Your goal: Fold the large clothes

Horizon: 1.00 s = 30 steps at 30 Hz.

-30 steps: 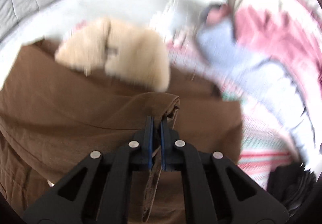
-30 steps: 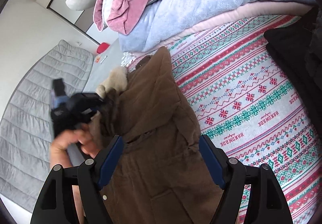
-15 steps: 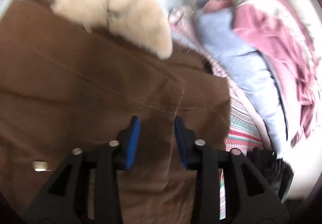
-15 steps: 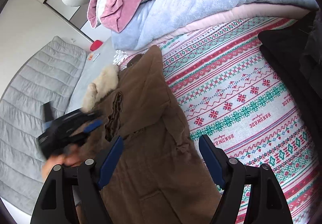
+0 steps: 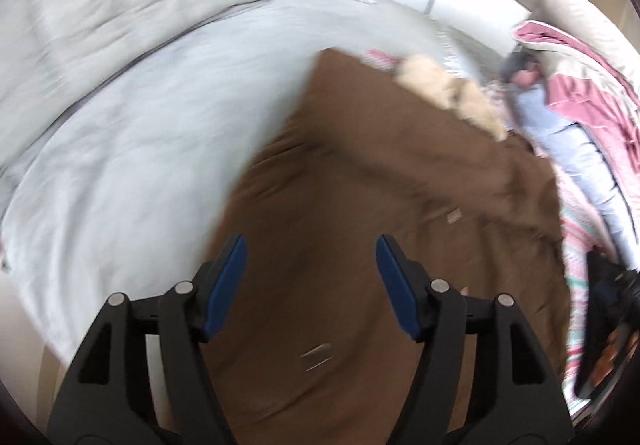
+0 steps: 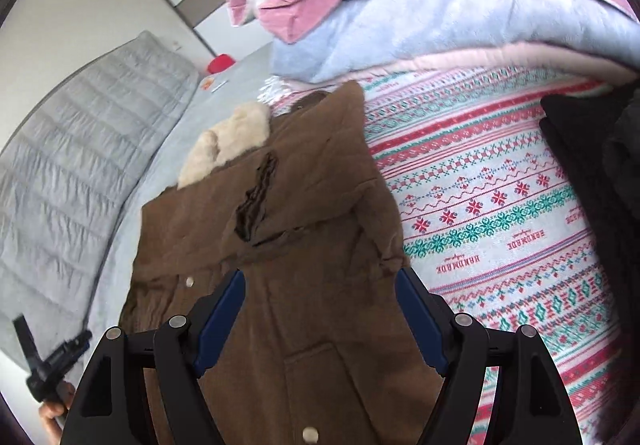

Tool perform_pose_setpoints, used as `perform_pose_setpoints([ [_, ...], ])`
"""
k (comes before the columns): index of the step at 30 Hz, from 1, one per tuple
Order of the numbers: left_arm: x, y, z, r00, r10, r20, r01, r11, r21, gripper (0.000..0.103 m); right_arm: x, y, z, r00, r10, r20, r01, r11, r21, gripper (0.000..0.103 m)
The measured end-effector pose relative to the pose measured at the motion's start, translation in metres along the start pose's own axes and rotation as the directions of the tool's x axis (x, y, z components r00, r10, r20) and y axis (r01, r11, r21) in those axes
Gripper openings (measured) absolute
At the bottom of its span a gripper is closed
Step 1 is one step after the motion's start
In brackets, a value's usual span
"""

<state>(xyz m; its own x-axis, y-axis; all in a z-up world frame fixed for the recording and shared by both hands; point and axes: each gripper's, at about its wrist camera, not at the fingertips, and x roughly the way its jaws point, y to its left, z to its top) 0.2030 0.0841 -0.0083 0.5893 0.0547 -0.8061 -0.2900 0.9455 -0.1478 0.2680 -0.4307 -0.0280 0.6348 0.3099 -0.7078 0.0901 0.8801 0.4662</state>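
Note:
A brown coat (image 6: 288, 245) with a cream fur collar (image 6: 228, 141) lies on the bed, its sleeve folded across the chest. In the blurred left wrist view the same coat (image 5: 380, 225) fills the middle, its fur collar (image 5: 452, 97) at the far end. My left gripper (image 5: 311, 251) hovers above the coat's near left edge; its jaws are opening and nothing is between them. My right gripper (image 6: 320, 285) hangs open over the coat's lower front, holding nothing. The left gripper (image 6: 52, 361) shows at the bottom left of the right wrist view, in a hand.
A patterned red, green and white blanket (image 6: 500, 205) covers the bed right of the coat. Pink and blue quilts (image 6: 400, 5) are piled at the back. Dark clothes (image 6: 600, 205) lie at the right edge. A grey quilted pad (image 6: 60, 185) and pale sheet (image 5: 140, 149) lie to the left.
My left gripper let go of the coat's sleeve, opened and swung far to the left, back over the coat's edge. The sleeve now rests folded on the coat. The right gripper rolled slightly.

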Motion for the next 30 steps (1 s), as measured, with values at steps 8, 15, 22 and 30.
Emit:
perform_pose_setpoints([
  [8,-0.008,0.093,-0.082,0.996,-0.052,-0.071,0.045,0.994,-0.103,0.068,-0.048,-0.029,-0.062,0.997,-0.042,-0.062,0.038,0.997,-0.064,0.078],
  [15,-0.028,0.124,-0.132,0.987,-0.149,-0.058,0.138,0.978,-0.155,0.067,-0.088,-0.089,-0.143,0.993,-0.003,-0.122,0.003,1.000,0.003,0.078],
  [22,-0.031,0.121,-0.147,0.973,-0.228,-0.041,0.215,0.956,-0.197,0.058,-0.092,-0.120,-0.204,0.973,0.179,-0.149,-0.147,0.968,0.204,0.076],
  [30,-0.019,0.126,-0.161,0.952,-0.296,-0.073,0.268,0.928,-0.260,0.036,-0.083,-0.111,-0.206,0.959,0.247,-0.142,-0.209,0.949,0.237,0.059],
])
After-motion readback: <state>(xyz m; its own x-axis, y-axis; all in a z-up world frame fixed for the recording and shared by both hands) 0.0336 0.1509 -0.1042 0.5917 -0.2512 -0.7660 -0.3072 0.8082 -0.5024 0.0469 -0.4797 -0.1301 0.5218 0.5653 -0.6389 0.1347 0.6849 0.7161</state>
